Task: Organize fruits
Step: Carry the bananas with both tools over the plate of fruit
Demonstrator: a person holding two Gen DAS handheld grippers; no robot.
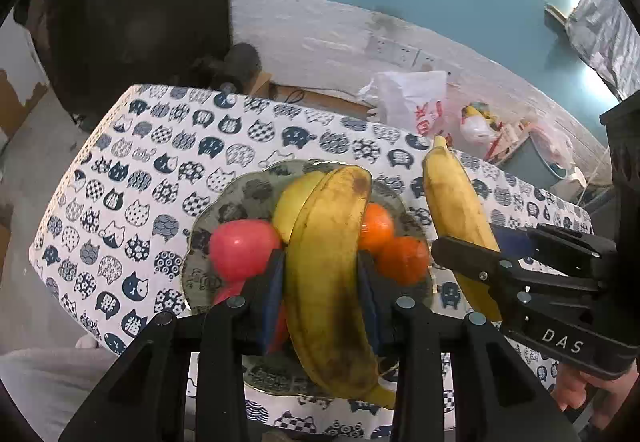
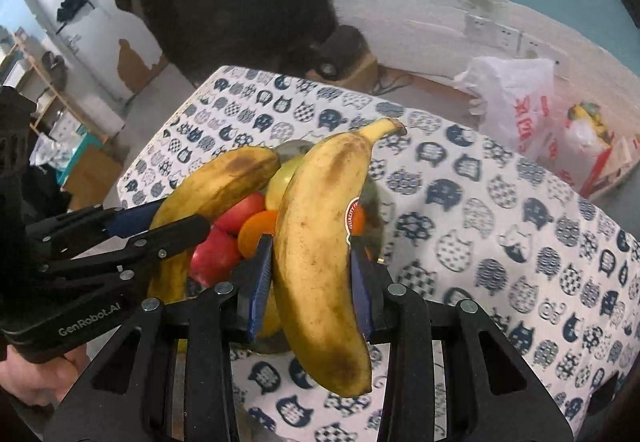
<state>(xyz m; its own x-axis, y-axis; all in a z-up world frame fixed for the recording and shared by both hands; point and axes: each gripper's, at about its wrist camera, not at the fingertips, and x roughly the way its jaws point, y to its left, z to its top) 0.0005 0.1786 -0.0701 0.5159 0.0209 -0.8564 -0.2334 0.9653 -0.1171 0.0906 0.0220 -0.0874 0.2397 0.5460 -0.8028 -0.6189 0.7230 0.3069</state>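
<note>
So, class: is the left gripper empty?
No, the left gripper is clamped on a banana above the plate.

Table [image 1: 120,202] under cat-print cloth [image 2: 500,222], fruit plate [image 1: 224,210] (patterned) atop.

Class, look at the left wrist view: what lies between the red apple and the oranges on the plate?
The banana clamped in the left gripper crosses between the red apple and the oranges.

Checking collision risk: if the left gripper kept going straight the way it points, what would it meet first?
Probably the fruit on the plate: the left gripper, shut on a banana, points down at the red apple and oranges. Depth is unclear.
</note>
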